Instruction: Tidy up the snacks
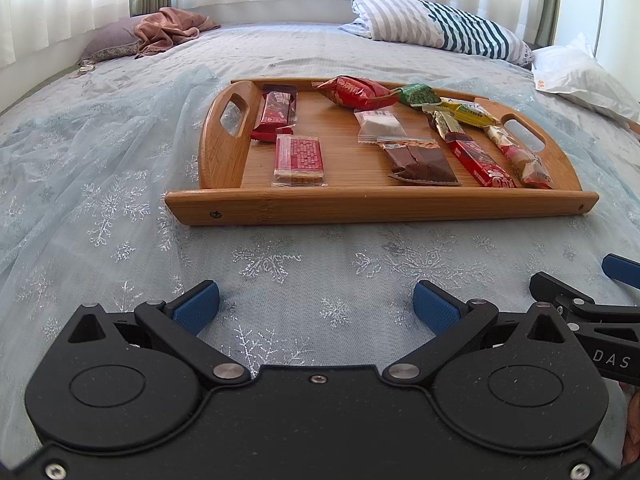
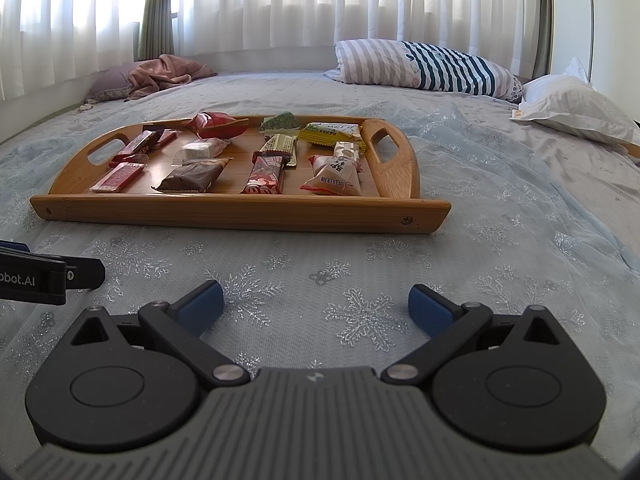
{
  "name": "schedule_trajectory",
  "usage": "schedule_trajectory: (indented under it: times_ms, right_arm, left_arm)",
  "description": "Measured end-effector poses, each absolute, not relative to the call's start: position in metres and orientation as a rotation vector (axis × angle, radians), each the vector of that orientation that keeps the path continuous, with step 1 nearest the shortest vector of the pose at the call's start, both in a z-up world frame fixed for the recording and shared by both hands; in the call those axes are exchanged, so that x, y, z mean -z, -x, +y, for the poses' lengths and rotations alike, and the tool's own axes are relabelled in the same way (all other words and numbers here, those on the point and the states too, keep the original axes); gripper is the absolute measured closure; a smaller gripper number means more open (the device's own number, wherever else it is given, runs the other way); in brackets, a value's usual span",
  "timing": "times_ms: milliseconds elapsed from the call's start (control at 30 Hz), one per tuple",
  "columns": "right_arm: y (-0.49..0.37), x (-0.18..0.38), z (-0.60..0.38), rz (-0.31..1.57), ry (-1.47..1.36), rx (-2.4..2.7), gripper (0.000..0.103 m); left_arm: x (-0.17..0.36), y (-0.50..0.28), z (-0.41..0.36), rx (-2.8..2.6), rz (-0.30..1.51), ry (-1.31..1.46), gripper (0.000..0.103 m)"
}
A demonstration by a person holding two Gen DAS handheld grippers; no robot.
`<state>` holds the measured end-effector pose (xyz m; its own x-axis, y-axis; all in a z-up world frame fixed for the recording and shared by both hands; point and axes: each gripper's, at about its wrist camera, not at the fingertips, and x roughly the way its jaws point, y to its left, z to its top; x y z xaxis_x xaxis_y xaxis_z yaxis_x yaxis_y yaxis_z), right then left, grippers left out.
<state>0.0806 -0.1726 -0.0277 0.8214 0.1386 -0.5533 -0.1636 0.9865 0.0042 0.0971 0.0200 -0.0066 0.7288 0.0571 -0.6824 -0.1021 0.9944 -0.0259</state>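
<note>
A wooden tray (image 1: 380, 204) with two handle cut-outs lies on the bed and holds several wrapped snacks: red bars (image 1: 276, 114), a red cracker pack (image 1: 299, 156), a brown bar (image 1: 420, 162), a red pouch (image 1: 354, 90), green (image 1: 418, 94) and yellow (image 1: 468, 112) packs. The tray also shows in the right wrist view (image 2: 240, 208). My left gripper (image 1: 316, 306) is open and empty, low over the bedspread in front of the tray. My right gripper (image 2: 316, 304) is open and empty, beside it to the right.
The bed has a pale blue snowflake cover (image 1: 280, 260). A striped pillow (image 1: 440, 24) and a white pillow (image 1: 580, 76) lie at the back right, a pink cloth on a purple pillow (image 1: 160, 30) at the back left. White curtains hang behind.
</note>
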Motion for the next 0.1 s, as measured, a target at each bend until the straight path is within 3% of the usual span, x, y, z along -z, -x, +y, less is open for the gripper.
schedule_trajectory:
  times_ms: [100]
  right_arm:
    - [-0.0807, 0.0277, -0.1726, 0.585, 0.044, -0.161, 0.000]
  left_arm:
    - [0.0067, -0.0970, 0.0199, -0.088, 0.748, 0.063, 0.000]
